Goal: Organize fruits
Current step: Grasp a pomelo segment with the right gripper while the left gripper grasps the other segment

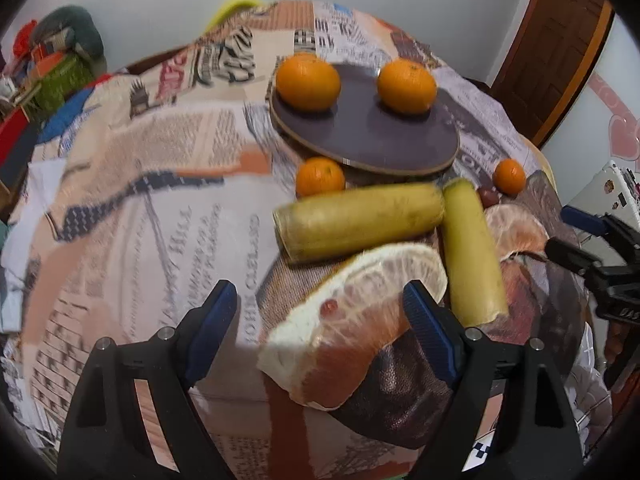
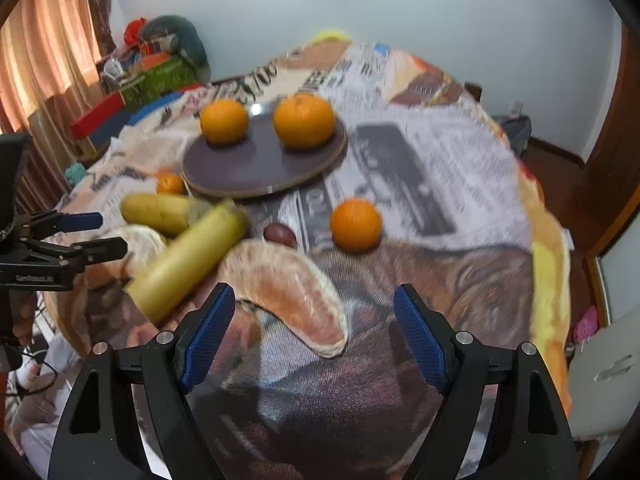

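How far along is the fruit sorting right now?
Just begun, it seems. Two oranges sit on the dark round board. Nothing is held: the left gripper is open above one pomelo segment, the right gripper open above another. Two small oranges and two yellow fruits lie on the blanket.

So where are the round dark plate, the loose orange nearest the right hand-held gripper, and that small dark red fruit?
Dark plate (image 2: 256, 168): right wrist view, bare middle of its top.
Loose orange (image 2: 355, 224): right wrist view, centre of its peel.
Small dark red fruit (image 2: 279, 234): right wrist view, its upper side.
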`<state>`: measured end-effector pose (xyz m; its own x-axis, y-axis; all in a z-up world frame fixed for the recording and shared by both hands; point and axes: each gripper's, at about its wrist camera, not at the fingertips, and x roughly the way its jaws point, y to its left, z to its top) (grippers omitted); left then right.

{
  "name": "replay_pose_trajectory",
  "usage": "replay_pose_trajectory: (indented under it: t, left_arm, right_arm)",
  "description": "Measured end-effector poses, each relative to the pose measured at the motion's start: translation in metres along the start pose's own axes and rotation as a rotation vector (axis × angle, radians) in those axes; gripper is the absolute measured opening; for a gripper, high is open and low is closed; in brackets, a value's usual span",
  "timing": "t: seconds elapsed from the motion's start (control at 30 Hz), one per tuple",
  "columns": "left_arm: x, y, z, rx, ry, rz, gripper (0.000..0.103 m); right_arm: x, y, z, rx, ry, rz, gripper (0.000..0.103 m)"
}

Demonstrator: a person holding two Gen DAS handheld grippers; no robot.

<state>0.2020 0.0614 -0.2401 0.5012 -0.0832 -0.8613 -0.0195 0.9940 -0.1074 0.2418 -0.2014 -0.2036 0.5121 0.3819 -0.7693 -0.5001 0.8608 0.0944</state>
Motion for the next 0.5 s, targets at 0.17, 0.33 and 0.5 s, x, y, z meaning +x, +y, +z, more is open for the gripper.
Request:
replay_pose_trajectory:
  t: [0.17,0.33,0.5]
  left_arm:
    - [0.003,-0.001,-0.003,-0.020,-0.011,-0.027,0.087]
    - [0.004,-0.013,-0.005,0.029,-0.007,-0.047,0.087]
    - [0.000,-0.025,-0.016,0.091,-0.014,-0.015,0.080]
  right_arm:
    - [0.018,-0.004,-0.007,0.018,0.050,0.027,0.075]
    - [0.015,0.001,-0.010,-0.015,0.037,0.030,0.055]
    - [0.007,0.005,-0.014,-0.040,0.043,0.041,0.039]
